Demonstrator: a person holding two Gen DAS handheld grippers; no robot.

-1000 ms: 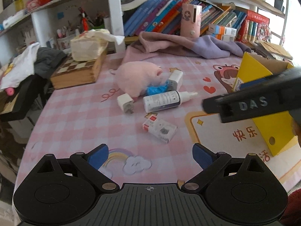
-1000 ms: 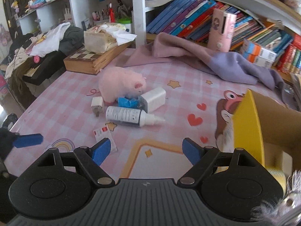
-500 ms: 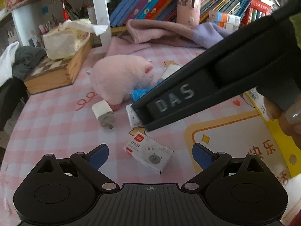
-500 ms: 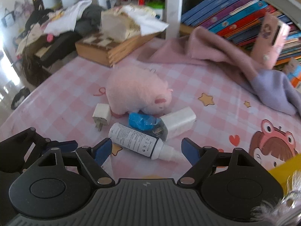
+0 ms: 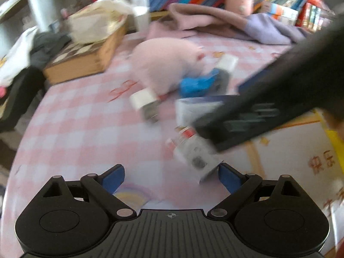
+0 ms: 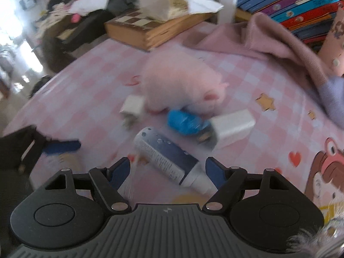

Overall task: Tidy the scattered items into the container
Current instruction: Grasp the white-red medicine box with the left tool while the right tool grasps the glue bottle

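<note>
The bottle (image 6: 169,157) lies on the tabletop (image 6: 90,90) right between your right tool's (image 6: 167,173) fingers, which are closing but not gripping yet, so you're mid-pickup. Left tool (image 5: 171,177) is spread apart near the small box (image 5: 193,154), holding nothing. Next, clamp, lift, and carry to the container.

a home, likely a child's room: a pink checked cartoon-print tabletop (image 6: 90,99), a white shelf of colourful picture books (image 6: 301,6) at upper right, a wooden chessboard box (image 6: 148,28), heaped clothes (image 6: 86,4) upper left.
</note>
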